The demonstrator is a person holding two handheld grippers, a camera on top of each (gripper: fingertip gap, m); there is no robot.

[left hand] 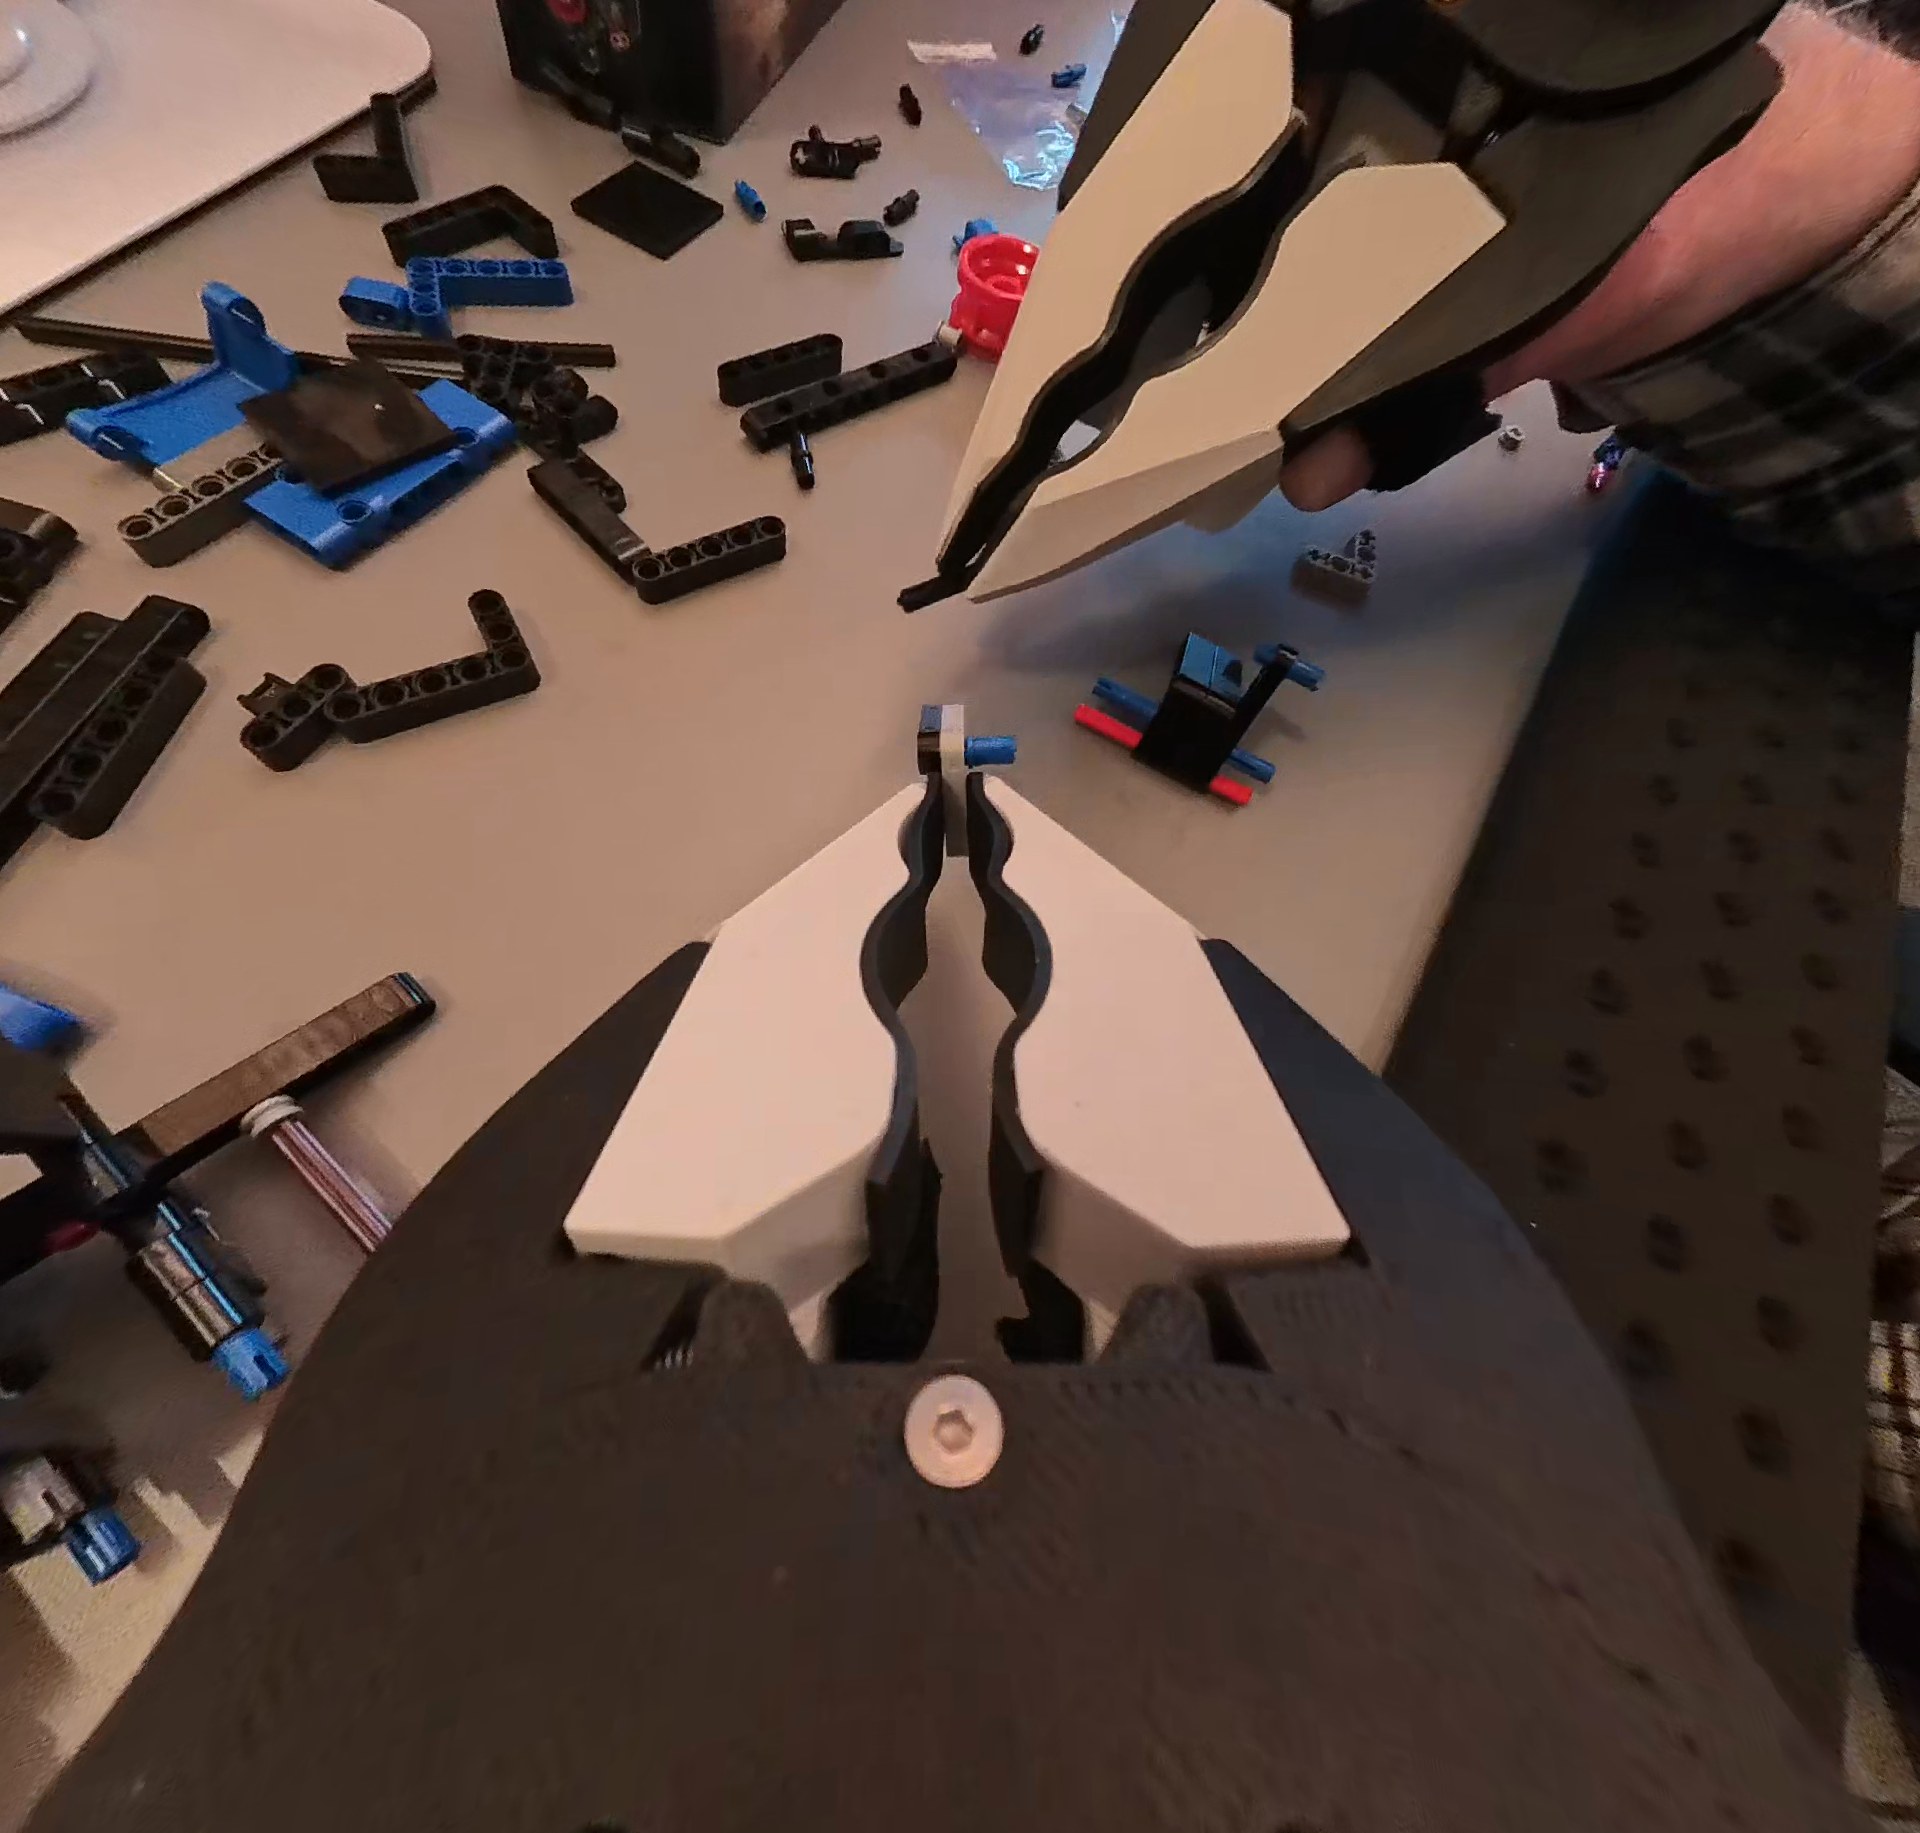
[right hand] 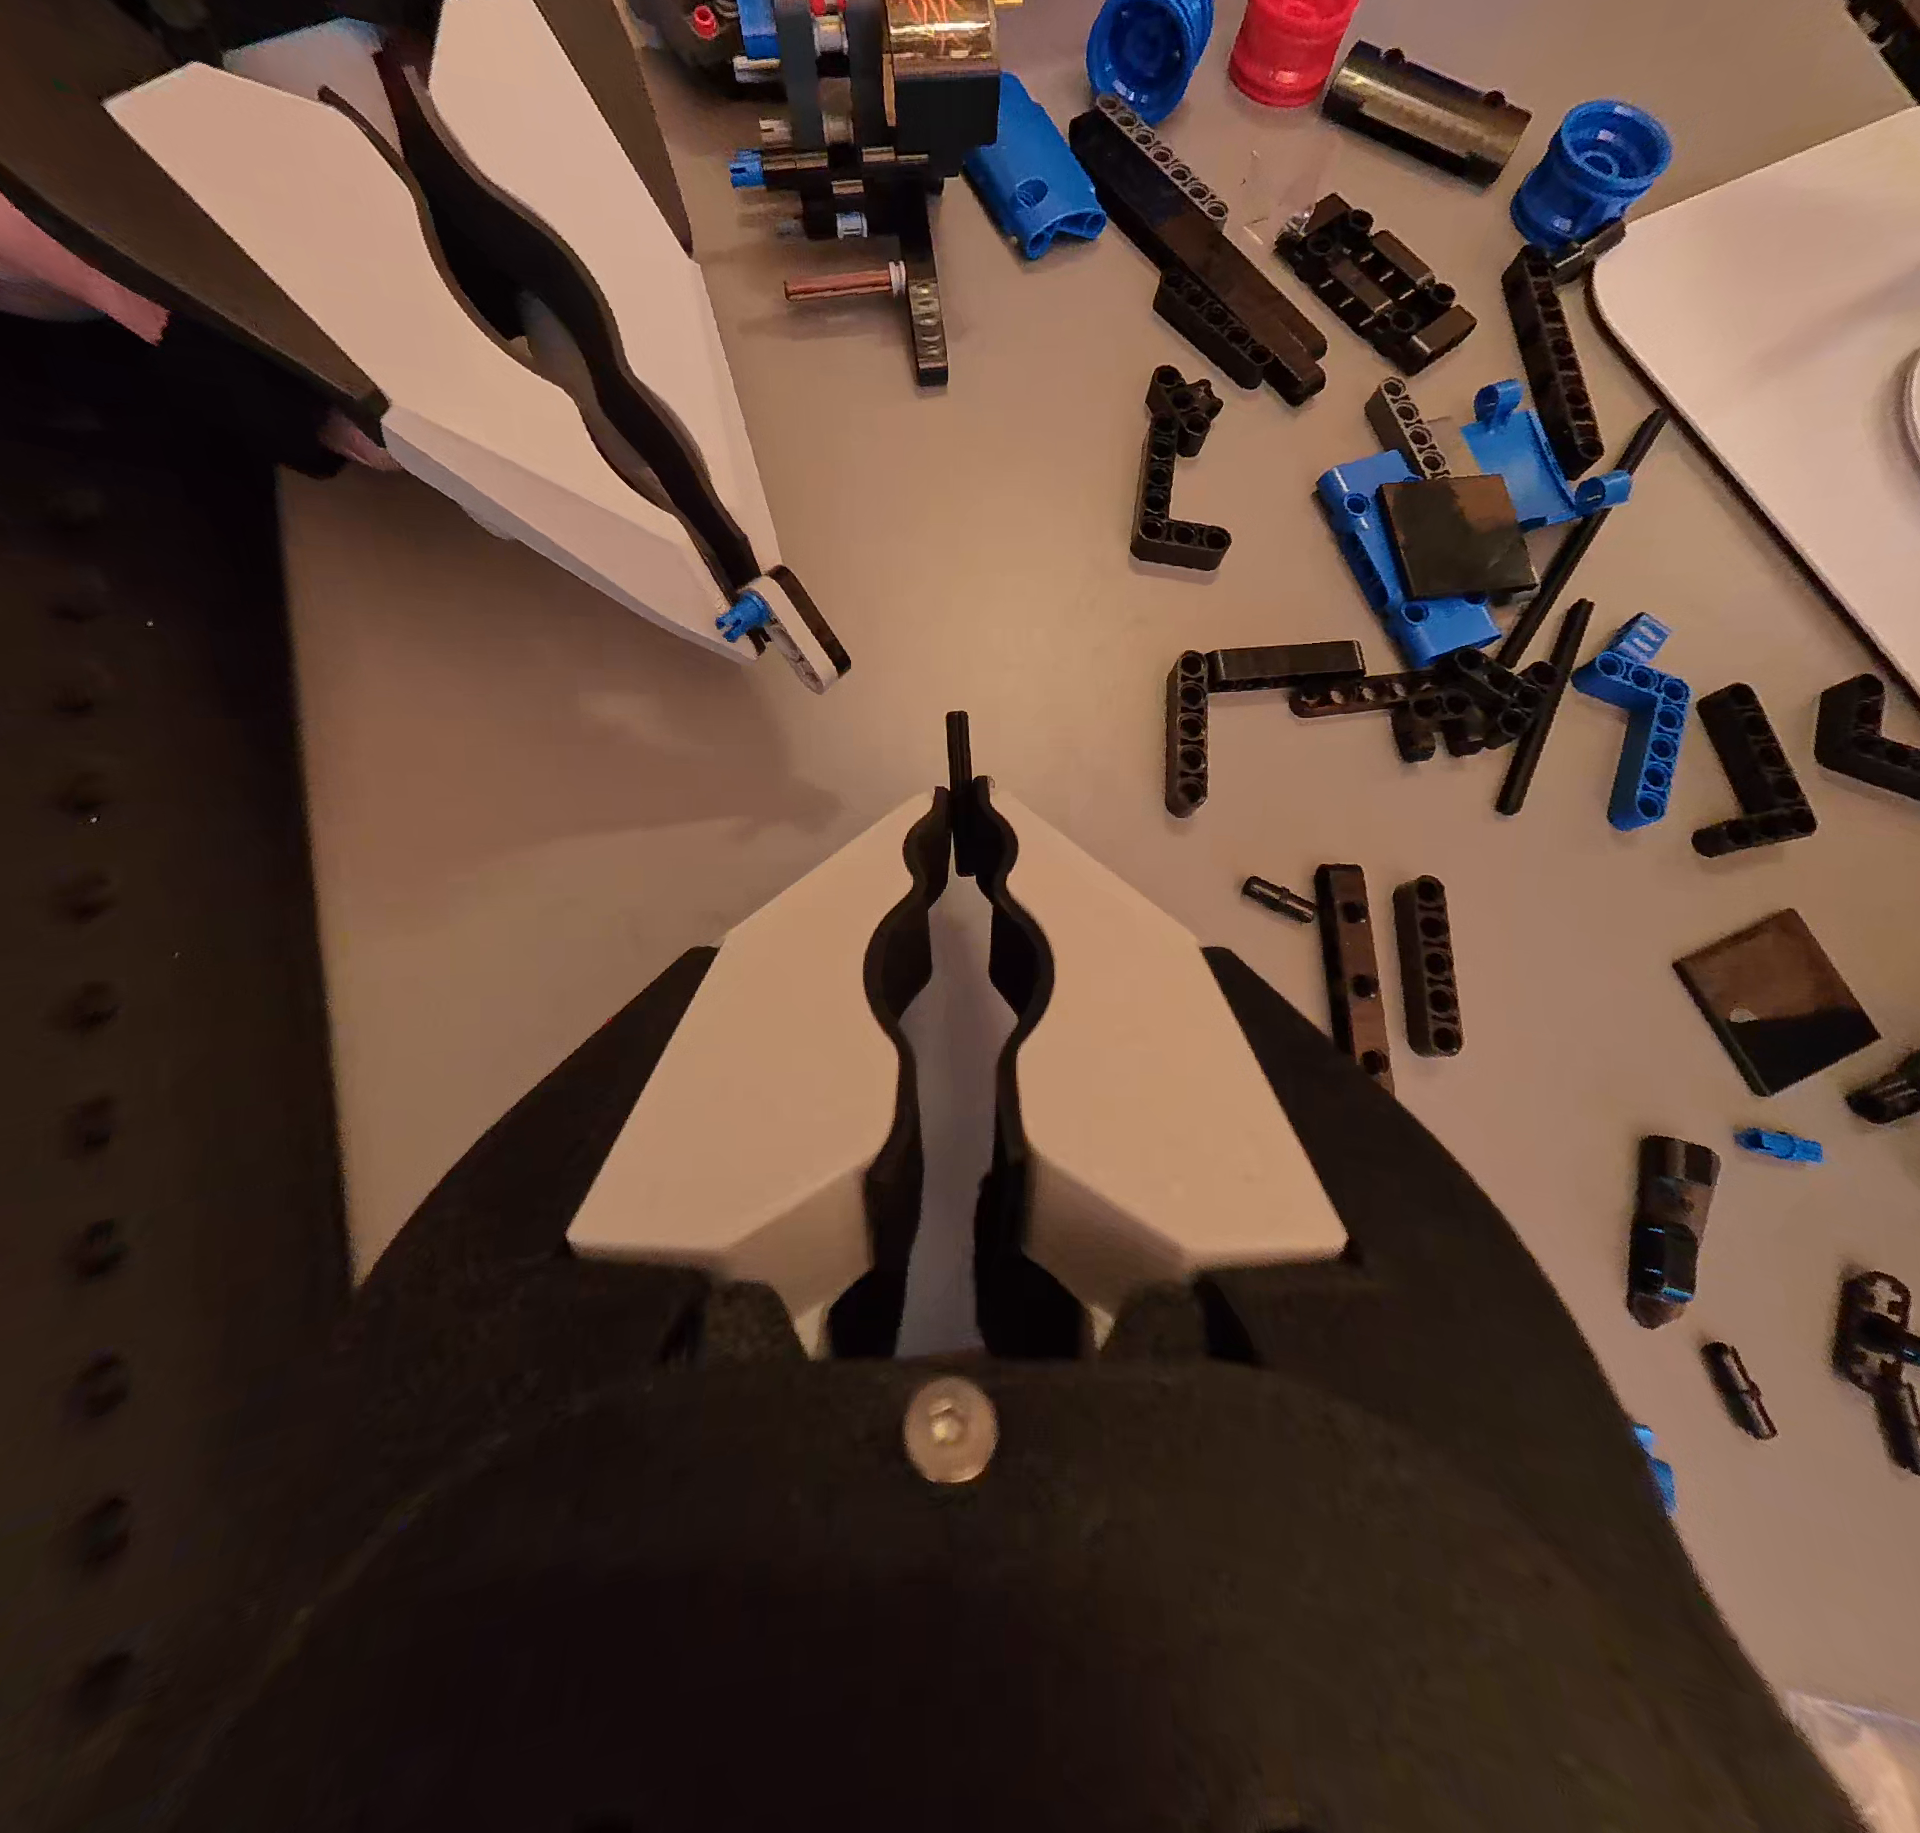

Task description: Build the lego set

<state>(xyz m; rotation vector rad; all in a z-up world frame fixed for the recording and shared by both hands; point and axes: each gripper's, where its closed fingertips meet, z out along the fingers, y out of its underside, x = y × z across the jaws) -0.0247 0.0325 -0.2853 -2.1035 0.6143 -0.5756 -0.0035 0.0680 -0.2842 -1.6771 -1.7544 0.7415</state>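
My left gripper [left hand: 948, 796] is shut on a small grey and black lego piece [left hand: 945, 744] with a blue pin [left hand: 990, 749] sticking out to the right. It also shows in the right wrist view [right hand: 795, 630] at upper left, held above the table. My right gripper [right hand: 961, 807] is shut on a thin black pin [right hand: 958, 755] that points forward. In the left wrist view the right gripper [left hand: 951, 578] comes in from the upper right, its black pin [left hand: 925, 596] a short way above and apart from the grey piece.
Loose black and blue beams lie across the grey table [left hand: 665, 848]. A part-built model with a flame panel [right hand: 862, 90], blue wheels [right hand: 1148, 27] and a red wheel [right hand: 1294, 27] stand at the back. A small black sub-assembly [left hand: 1200, 718] lies to the right. A dark perforated mat [left hand: 1683, 1056] borders the table. The red wheel [right hand: 1294, 27] is about equally far from each gripper, around 25 centimeters.
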